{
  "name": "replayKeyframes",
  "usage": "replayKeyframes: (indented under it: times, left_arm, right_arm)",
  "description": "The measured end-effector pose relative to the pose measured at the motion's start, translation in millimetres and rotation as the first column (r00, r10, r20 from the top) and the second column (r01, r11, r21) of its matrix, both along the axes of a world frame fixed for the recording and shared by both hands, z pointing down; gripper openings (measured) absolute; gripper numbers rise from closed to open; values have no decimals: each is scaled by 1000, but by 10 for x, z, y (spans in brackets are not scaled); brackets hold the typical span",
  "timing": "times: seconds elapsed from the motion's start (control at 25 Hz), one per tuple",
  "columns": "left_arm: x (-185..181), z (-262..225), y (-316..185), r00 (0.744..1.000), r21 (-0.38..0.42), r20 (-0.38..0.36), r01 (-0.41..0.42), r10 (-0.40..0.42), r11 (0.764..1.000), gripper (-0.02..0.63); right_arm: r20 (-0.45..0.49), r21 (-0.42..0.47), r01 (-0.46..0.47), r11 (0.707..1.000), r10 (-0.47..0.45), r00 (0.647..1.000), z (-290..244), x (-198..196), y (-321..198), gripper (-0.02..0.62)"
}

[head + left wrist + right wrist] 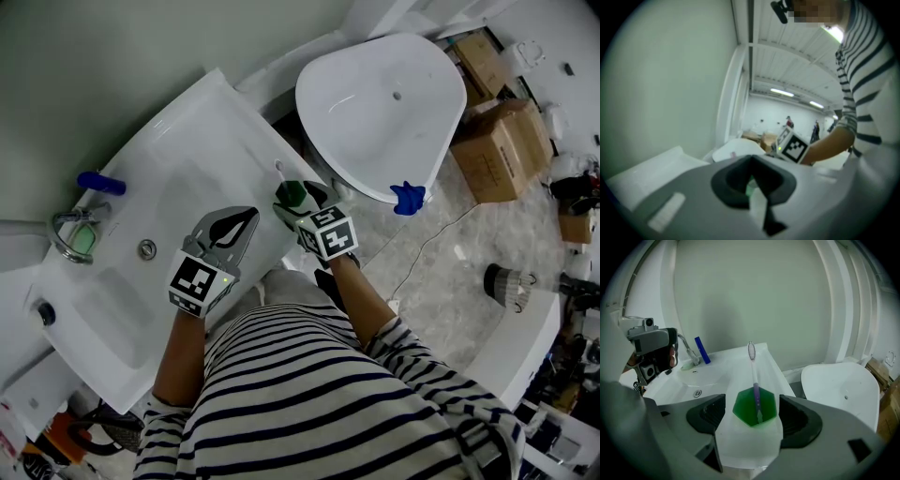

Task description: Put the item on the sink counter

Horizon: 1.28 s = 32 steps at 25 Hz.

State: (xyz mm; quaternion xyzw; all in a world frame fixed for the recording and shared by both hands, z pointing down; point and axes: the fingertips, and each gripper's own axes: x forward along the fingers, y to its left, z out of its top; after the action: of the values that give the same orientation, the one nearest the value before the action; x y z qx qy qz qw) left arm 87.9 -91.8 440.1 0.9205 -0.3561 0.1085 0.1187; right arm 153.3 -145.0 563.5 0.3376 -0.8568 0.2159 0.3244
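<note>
The green cup [754,406] with the toothbrush [753,376] leaning in it stands on the flat strip of the counter [216,122] beside the basin [122,281], near the counter's outer end. The right hand-held gripper [752,405] is released: its jaws stand wide on either side of the cup with a sliver of gap at each pad, so I'd say the cup is set down and only needs clearing. The left hand-held gripper [246,220] hovers just beside it over the counter's front, clenched on nothing, seemingly just waiting. The faucet [75,230] and a blue tube-like thing [100,183] sit well apart at the far end; a loose white washbasin [380,112] and cardboard boxes [502,145] lie beyond, nothing blocking a straight pull-back
</note>
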Motion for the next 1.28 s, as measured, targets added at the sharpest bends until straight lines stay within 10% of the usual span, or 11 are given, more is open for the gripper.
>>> replayKeyframes:
  times: [1.28]
  left_arm:
    - [-175, 9, 84, 999, -13, 11, 39, -39, 999, 8]
  right_arm:
    - [-43, 9, 8, 1000, -8, 999, 240, 31, -47, 313]
